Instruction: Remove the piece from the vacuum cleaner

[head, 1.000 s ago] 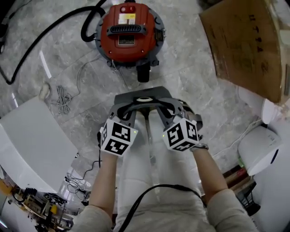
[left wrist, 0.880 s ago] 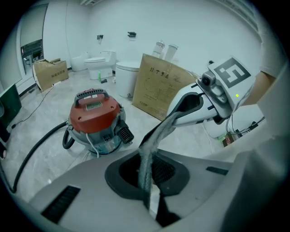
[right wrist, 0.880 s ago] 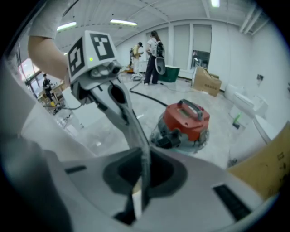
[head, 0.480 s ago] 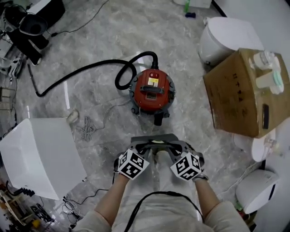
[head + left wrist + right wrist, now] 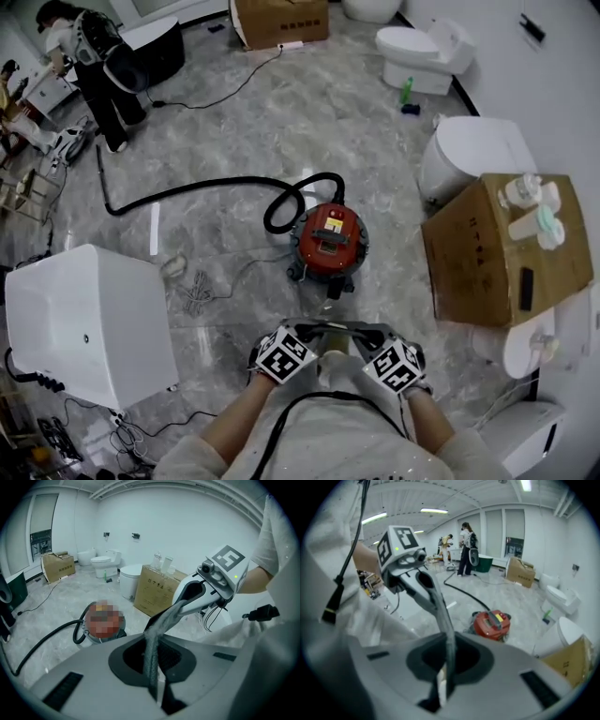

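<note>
Both arms are reaching forward and down, with the left forearm (image 5: 236, 424) and right forearm (image 5: 436, 424) running side by side. The left gripper (image 5: 155, 686) is pointing steeply downward, its jaws pressing together. The right gripper (image 5: 443, 686) is angling down likewise, with its jaws closed. Their tips are converging and appear to be meeting ahead of the body.

Red round vacuum cleaner (image 5: 329, 241) stands upright on the floor (image 5: 234, 131) — grey piece (image 5: 325, 328) apart from it

red vacuum cleaner (image 5: 328, 242), grey piece (image 5: 326, 329), black hose (image 5: 187, 192)
</note>
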`<act>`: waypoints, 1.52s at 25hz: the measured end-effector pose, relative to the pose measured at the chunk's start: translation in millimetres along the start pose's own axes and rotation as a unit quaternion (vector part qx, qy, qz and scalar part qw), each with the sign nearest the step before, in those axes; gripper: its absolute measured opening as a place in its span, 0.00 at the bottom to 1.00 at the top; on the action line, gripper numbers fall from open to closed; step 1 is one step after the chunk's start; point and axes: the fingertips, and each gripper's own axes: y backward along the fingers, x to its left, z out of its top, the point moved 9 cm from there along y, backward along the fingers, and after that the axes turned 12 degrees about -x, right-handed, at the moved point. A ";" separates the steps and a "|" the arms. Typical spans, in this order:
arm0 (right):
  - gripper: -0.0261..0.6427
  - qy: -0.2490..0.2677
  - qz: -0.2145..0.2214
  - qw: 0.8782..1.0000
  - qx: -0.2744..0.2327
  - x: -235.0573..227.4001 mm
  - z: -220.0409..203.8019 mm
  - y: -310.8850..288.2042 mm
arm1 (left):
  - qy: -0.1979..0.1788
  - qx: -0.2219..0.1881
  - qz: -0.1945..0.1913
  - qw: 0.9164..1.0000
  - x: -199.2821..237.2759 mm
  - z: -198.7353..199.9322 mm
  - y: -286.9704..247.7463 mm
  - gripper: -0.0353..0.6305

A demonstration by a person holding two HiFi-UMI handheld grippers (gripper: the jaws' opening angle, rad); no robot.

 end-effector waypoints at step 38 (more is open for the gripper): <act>0.08 0.024 0.051 0.998 -0.015 17.8 85.3 61.0 | 0.076 -0.069 0.003 0.995 -19.2 58.6 76.7 0.10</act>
